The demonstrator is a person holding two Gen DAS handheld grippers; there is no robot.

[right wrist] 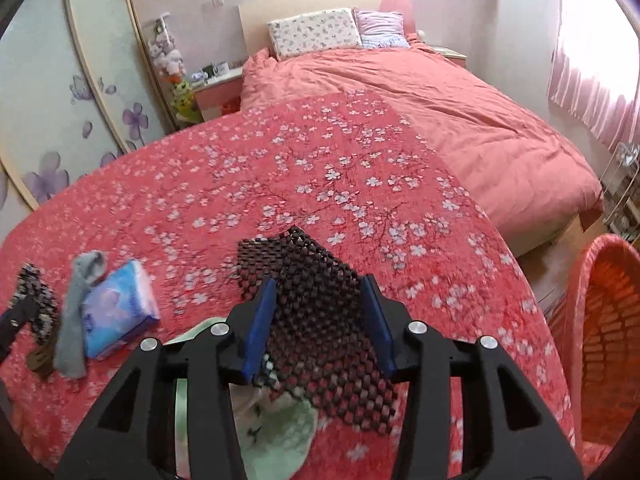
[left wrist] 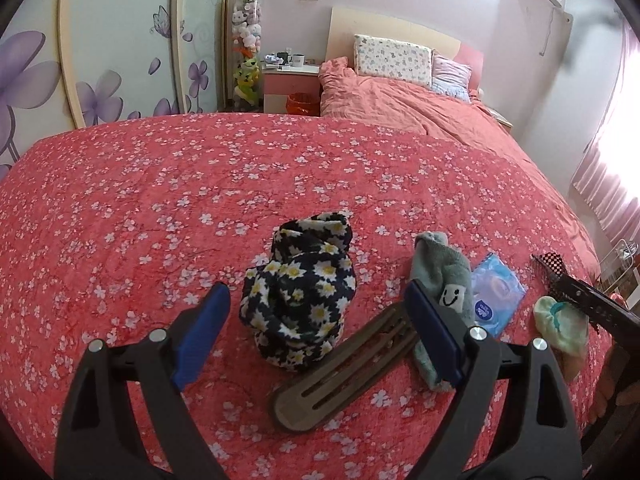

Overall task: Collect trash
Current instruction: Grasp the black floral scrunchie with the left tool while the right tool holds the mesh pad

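Note:
In the right wrist view my right gripper (right wrist: 320,300) has its jaws around a dark mesh mat (right wrist: 320,312) that stands up between the blue pads. It is not clear whether the pads press it. A pale green cloth (right wrist: 280,432) lies under it. A blue tissue pack (right wrist: 120,312) and a grey sock (right wrist: 76,316) lie to the left. In the left wrist view my left gripper (left wrist: 316,308) is open and empty above a daisy-print cloth (left wrist: 300,296) and a brown slotted strap (left wrist: 340,372). The grey smiley sock (left wrist: 440,284), tissue pack (left wrist: 496,296) and green cloth (left wrist: 560,328) lie to its right.
Everything lies on a red floral bedspread (left wrist: 160,200). An orange laundry basket (right wrist: 600,320) stands beside the bed at the right. A pink duvet (right wrist: 460,112) and pillows (right wrist: 316,32) lie at the far end. A nightstand (left wrist: 292,80) stands by the wardrobe.

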